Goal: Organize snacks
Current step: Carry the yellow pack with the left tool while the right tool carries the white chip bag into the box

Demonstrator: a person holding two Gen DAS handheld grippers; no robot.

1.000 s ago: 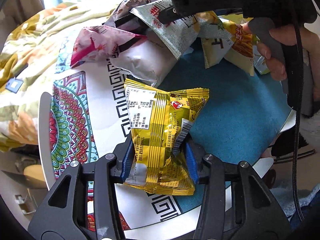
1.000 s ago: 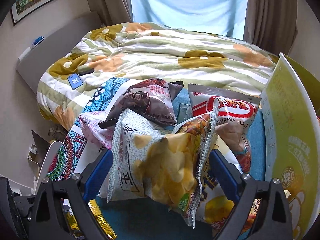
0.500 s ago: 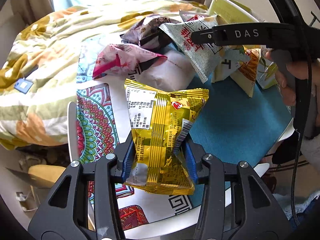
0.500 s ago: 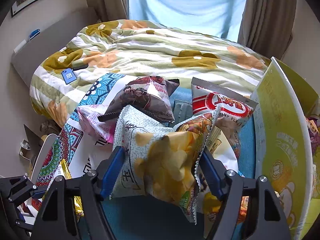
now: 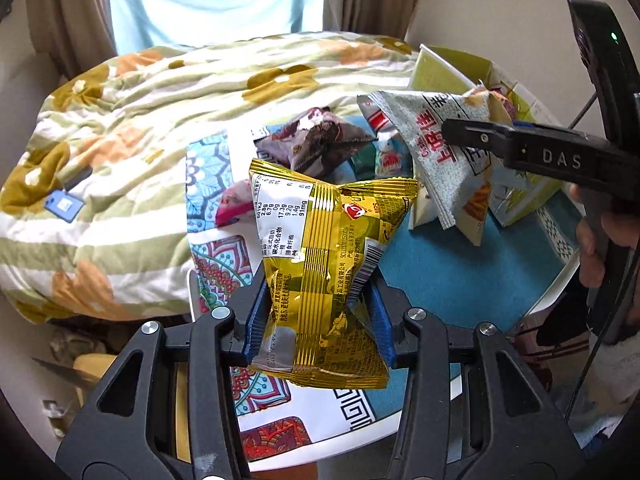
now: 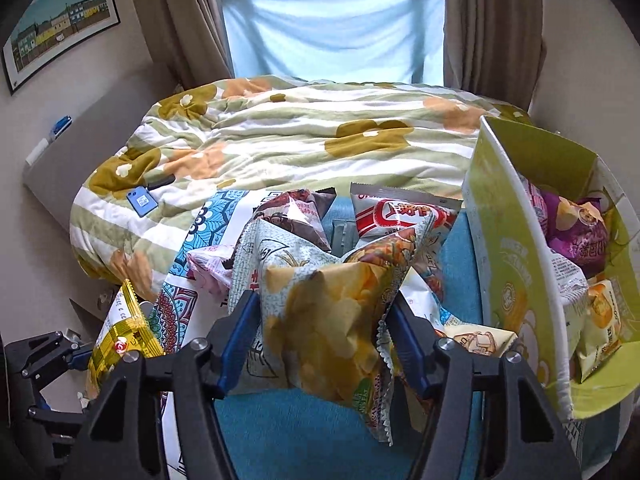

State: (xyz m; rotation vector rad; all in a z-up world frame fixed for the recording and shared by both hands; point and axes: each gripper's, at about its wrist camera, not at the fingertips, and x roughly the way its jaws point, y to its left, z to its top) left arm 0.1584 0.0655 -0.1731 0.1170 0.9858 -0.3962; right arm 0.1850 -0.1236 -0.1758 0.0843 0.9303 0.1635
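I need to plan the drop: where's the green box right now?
The green box stands open at the right of the right wrist view, on the table's right edge beside the red shrimp bag, with snacks already inside.

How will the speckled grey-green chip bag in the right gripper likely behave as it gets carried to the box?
The speckled grey-green chip bag looks puffy and probably light; it bulges between the closing jaws of the right gripper. Its film creases and the lower corner hangs, so it likely sags and swings. The chips pictured suggest brittle contents that hard squeezing might crush.
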